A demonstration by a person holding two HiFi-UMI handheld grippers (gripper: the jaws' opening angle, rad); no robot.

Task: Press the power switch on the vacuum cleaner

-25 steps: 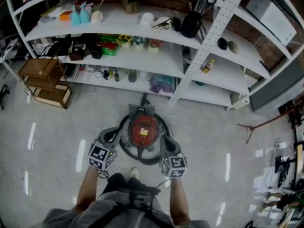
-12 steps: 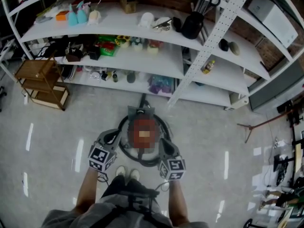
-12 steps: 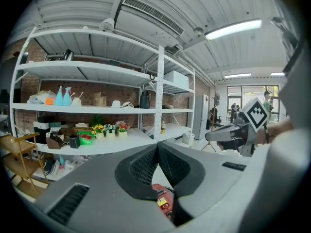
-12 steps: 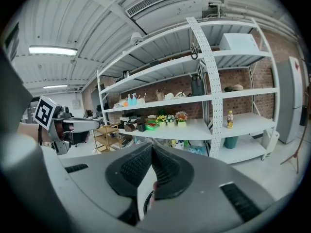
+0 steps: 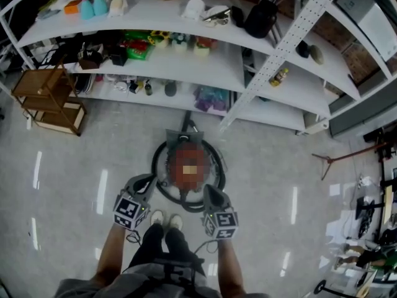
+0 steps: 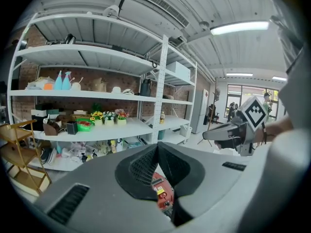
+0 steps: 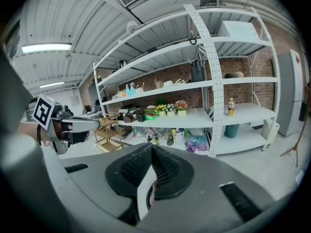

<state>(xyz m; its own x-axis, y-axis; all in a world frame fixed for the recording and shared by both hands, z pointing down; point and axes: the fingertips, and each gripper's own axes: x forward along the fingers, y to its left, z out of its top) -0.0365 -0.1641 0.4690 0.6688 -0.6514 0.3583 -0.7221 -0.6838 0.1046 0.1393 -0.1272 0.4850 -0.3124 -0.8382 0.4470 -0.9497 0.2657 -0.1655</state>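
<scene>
The vacuum cleaner [image 5: 188, 165] is a round red canister on the floor, ringed by a black hose, its top hidden under a mosaic patch. My left gripper [image 5: 147, 181] hangs at its near left edge and my right gripper [image 5: 208, 191] at its near right edge, both above the floor. In the left gripper view the jaws of the left gripper [image 6: 157, 147] meet at their tips, and the red vacuum cleaner [image 6: 163, 194] shows through the gap below them. The right gripper [image 7: 151, 148] is likewise shut, with nothing held. The power switch cannot be made out.
A long white shelving unit [image 5: 186, 73] full of small items runs behind the vacuum, with a perforated upright [image 5: 273, 61]. A small wooden rack [image 5: 46, 101] stands at far left. A thin floor stand [image 5: 347, 157] lies to the right. The person's feet [image 5: 164, 219] are just behind the grippers.
The head view has tilted, so the shelves sit higher in frame. Both grippers have drawn slightly back toward the person's feet, still flanking the vacuum's near edge.
</scene>
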